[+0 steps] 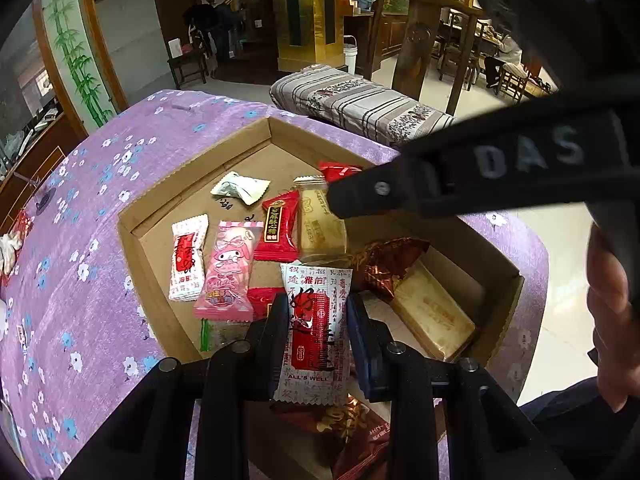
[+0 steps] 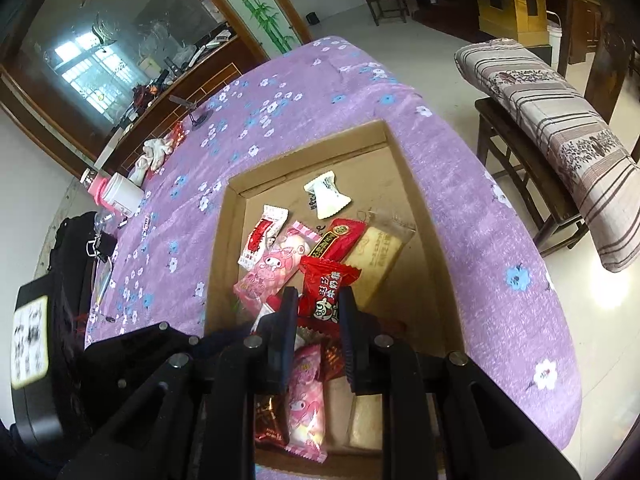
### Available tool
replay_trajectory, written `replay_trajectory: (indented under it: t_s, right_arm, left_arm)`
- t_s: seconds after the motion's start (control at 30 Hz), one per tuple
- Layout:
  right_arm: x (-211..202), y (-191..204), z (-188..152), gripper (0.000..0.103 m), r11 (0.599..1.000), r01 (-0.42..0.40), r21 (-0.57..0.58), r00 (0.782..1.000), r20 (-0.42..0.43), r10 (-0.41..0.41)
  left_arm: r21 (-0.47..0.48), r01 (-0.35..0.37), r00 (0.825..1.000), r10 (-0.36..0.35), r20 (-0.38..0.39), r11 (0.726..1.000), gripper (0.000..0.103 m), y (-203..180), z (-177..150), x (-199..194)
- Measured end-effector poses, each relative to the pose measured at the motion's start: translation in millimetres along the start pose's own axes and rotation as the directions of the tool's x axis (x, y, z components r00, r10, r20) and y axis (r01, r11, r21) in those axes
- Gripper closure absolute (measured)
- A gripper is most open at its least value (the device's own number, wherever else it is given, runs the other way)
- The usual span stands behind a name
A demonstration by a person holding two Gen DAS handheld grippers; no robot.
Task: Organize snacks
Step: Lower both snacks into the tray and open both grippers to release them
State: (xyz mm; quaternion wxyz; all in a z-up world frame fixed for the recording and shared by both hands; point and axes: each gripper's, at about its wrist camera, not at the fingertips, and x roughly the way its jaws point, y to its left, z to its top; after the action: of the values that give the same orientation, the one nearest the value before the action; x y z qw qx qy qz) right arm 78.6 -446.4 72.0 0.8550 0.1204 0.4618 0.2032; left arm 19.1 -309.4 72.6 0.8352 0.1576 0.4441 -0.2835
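Observation:
A shallow cardboard box (image 1: 192,176) (image 2: 416,184) sits on the purple flowered tablecloth and holds several wrapped snacks. My left gripper (image 1: 318,328) is shut on a white-and-red "ALL'S WELL" snack packet (image 1: 316,320), held above the box. My right gripper (image 2: 318,304) is shut on a red candy packet (image 2: 326,286) above the box; its arm also shows in the left wrist view (image 1: 460,176). In the box lie a pink cartoon packet (image 1: 228,272), a red packet (image 1: 280,226), a white-and-red packet (image 1: 186,256), a clear-wrapped biscuit (image 1: 320,220) and a white candy (image 1: 240,188).
A striped cushion (image 1: 360,100) lies on a wooden bench beyond the table. A white bottle (image 2: 120,194), a crumpled cloth (image 2: 150,158), a binder clip (image 2: 100,248) and a black case (image 2: 40,320) lie at the table's left side.

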Motion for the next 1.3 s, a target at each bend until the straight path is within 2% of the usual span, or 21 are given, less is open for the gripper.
replay_trajectory:
  t_s: [0.4,1.3]
  right_arm:
    - [17,6,13,0.084,0.999,0.005,-0.045,1.0,-0.021,-0.006]
    - [61,-4,22,0.083,1.0,-0.021,-0.004,0.99,-0.138,0.02]
  left_arm:
    - [-0.028,-0.006,1.0,0.007,0.006,1.0,0.073,5,-3,6]
    - [-0.018,0.024,1.0,-0.024,-0.004,1.0,0.072,12,-5,23]
